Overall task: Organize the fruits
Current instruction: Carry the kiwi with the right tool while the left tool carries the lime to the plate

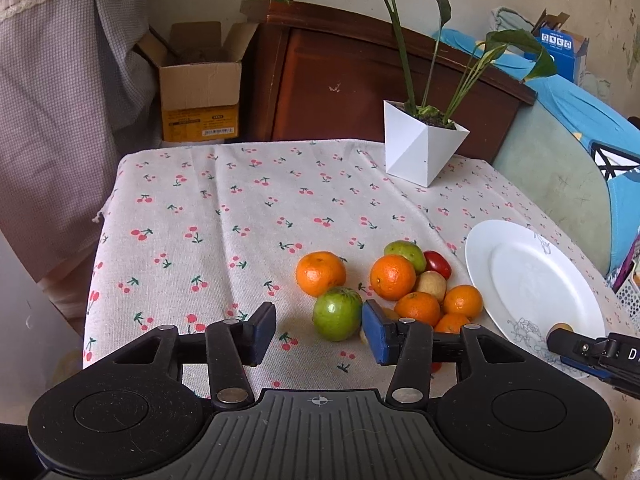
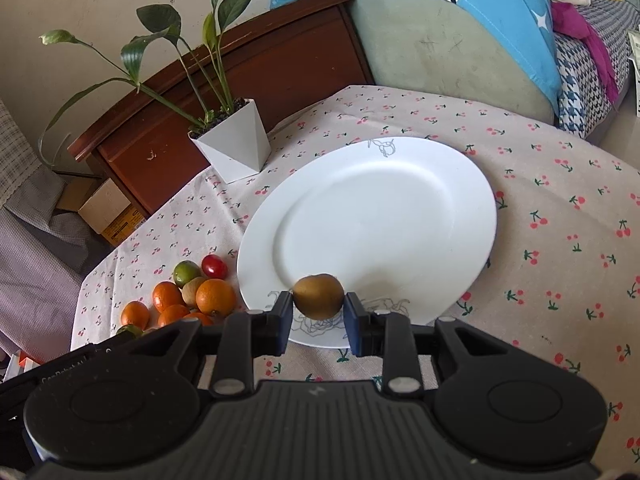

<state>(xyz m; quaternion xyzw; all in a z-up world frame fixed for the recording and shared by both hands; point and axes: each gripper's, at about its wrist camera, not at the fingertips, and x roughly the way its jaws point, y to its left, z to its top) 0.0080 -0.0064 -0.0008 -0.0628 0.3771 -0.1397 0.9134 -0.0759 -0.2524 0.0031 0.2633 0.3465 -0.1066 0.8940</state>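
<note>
Two grippers are out: the right gripper (image 2: 318, 320) pinches a brown kiwi (image 2: 318, 296) above the near rim of the white plate (image 2: 380, 216), while the left gripper (image 1: 320, 332) hangs spread wide beside a green fruit (image 1: 337, 314) and the oranges (image 1: 392, 277) on the tablecloth (image 1: 240, 216).

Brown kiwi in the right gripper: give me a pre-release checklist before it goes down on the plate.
1. Grip: the right gripper is shut on the brown oval kiwi, a finger on each side. Ok.
2. Position: kiwi is over the near rim of the round white ceramic plate, not its centre. Not ok; move further in.
3. Landing spot: plate surface is bare. Ok.
4. Height above the plate: cannot tell.
5. Left gripper: open, holds nothing, beside the green round fruit, away from the plate. Ok.
6. Remaining fruit pile: on the cherry-print tablecloth, left of the plate. Ok.
</note>
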